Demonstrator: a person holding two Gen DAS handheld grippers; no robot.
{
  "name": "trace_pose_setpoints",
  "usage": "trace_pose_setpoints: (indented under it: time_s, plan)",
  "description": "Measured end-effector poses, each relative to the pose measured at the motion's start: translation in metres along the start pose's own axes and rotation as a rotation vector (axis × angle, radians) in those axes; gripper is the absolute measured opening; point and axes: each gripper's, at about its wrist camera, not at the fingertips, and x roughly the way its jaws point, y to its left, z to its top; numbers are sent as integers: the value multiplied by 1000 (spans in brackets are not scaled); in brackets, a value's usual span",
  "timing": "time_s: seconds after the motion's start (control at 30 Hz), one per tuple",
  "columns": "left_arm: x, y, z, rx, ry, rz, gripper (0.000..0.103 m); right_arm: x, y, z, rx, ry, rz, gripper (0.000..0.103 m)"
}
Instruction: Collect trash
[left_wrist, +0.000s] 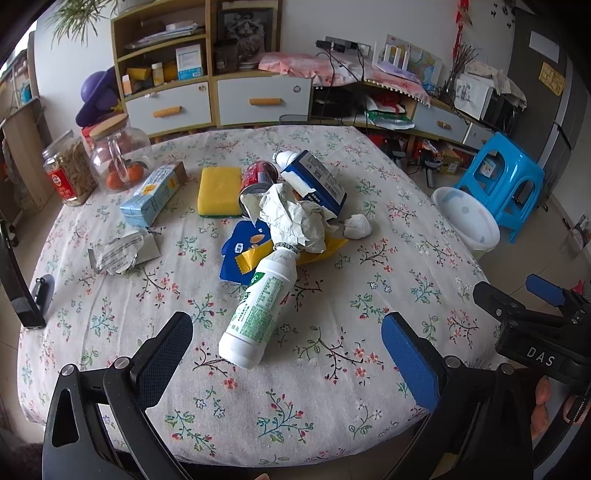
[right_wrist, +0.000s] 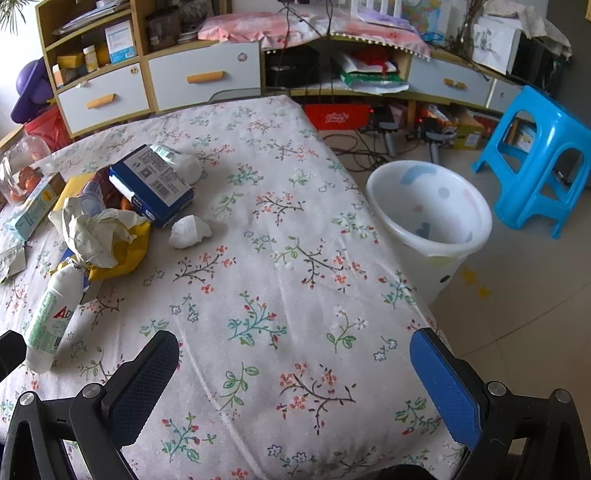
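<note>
A heap of trash lies mid-table: a white bottle with a green label (left_wrist: 258, 306) (right_wrist: 50, 317) on its side, crumpled paper (left_wrist: 291, 218) (right_wrist: 94, 232), a blue carton (left_wrist: 316, 181) (right_wrist: 153, 184), a red can (left_wrist: 258, 177), a blue and yellow wrapper (left_wrist: 243, 254), a white paper wad (left_wrist: 357, 226) (right_wrist: 189, 231) and a torn silver wrapper (left_wrist: 122, 251). My left gripper (left_wrist: 288, 347) hangs open just short of the bottle's base. Over bare cloth near the table's right edge, my right gripper (right_wrist: 295, 365) is open and holds nothing. A white bin (right_wrist: 428, 218) (left_wrist: 467, 218) stands on the floor beside the table.
A yellow sponge (left_wrist: 218, 191), a light blue box (left_wrist: 153, 194), a glass jar with oranges (left_wrist: 120, 162) and a snack jar (left_wrist: 68, 170) sit at the table's back left. A blue stool (right_wrist: 543, 155) stands behind the bin. Shelves and drawers (left_wrist: 221, 99) line the wall.
</note>
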Motion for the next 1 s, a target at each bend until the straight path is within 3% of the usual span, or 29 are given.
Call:
trace_pose_setpoints:
  time_s: [1.0]
  plan:
    - [3,-1,-1,-9,10,-5,103,0,1,-1,9,8,6,103]
